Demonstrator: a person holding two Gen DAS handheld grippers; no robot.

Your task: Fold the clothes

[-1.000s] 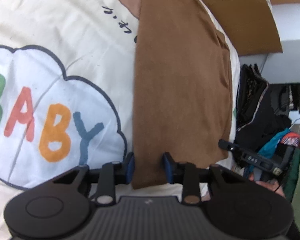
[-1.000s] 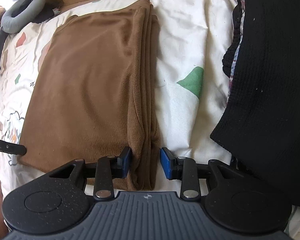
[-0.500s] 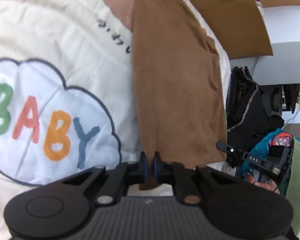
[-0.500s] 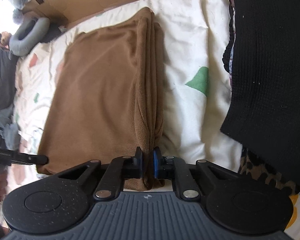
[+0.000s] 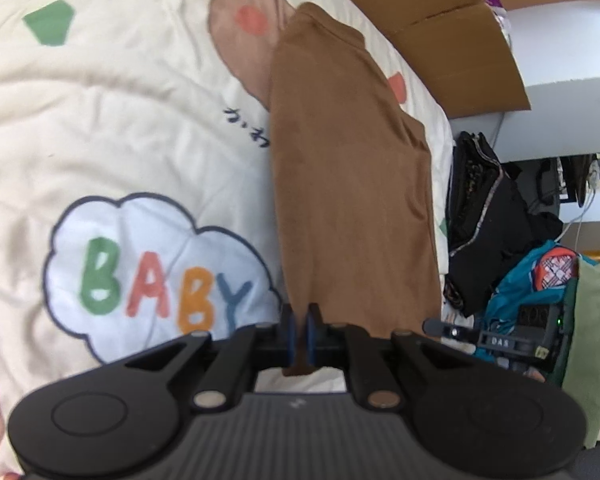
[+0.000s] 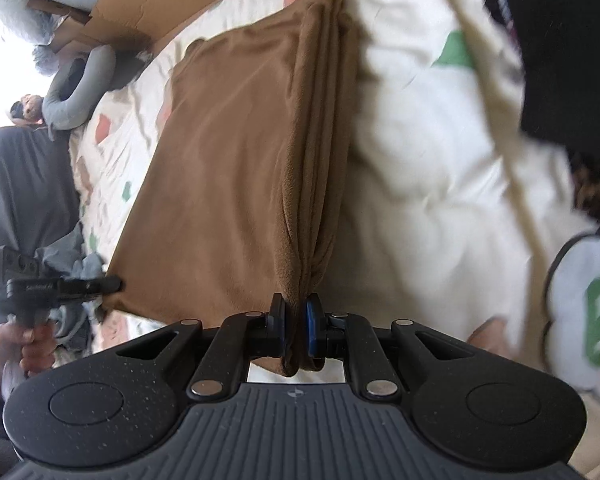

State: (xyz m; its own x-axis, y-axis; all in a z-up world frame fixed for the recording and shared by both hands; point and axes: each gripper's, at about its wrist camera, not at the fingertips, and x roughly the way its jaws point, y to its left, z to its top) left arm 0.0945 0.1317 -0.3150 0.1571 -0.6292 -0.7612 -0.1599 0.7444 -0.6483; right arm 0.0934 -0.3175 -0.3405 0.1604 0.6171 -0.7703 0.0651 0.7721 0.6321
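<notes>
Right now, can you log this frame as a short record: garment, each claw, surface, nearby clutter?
garment: folded brown cloth, near edge lifted
left claw: shut on one near corner of the brown cloth
right claw: shut on the other near corner, at the layered fold
surface: cream BABY-print bedding
clutter: cardboard, dark clothes pile

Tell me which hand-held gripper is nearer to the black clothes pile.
Right. The right hand-held gripper, shut on the brown garment's thick folded edge, has the black clothes pile just across the quilt. The left hand-held gripper pinches the garment's opposite edge, farther away.
</notes>
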